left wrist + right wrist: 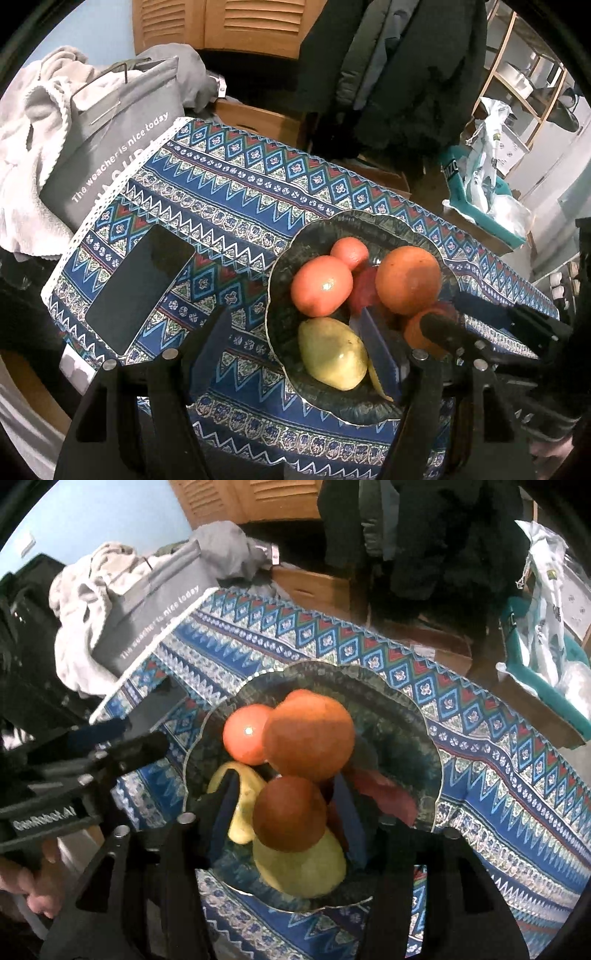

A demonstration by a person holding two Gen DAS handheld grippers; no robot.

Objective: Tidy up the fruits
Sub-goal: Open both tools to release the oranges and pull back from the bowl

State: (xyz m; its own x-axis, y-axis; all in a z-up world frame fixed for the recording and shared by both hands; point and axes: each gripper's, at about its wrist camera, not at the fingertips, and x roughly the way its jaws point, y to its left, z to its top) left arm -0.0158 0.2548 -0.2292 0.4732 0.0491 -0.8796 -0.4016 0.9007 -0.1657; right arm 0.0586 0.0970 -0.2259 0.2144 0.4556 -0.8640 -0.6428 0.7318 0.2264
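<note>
A dark patterned bowl [325, 229] sits on the blue patterned tablecloth and holds several fruits: a large orange [408, 278], two smaller orange-red fruits [321, 286], a red fruit and a yellow-green mango [332, 354]. My left gripper [295, 347] is open and empty, low over the bowl's near left rim. My right gripper [286, 812] is over the bowl [406, 716], its jaws set around a small orange [290, 812] that lies above a yellow-green mango [299, 867]; the gripper also shows in the left wrist view [443, 328]. A large orange [310, 738] lies just beyond.
A black phone [140, 288] lies on the cloth left of the bowl. A grey bag [110, 140] and pale towels [33, 122] stand past the table's left corner. Dark coats [391, 59] hang behind. A teal bin [480, 206] with plastic bags is at the right.
</note>
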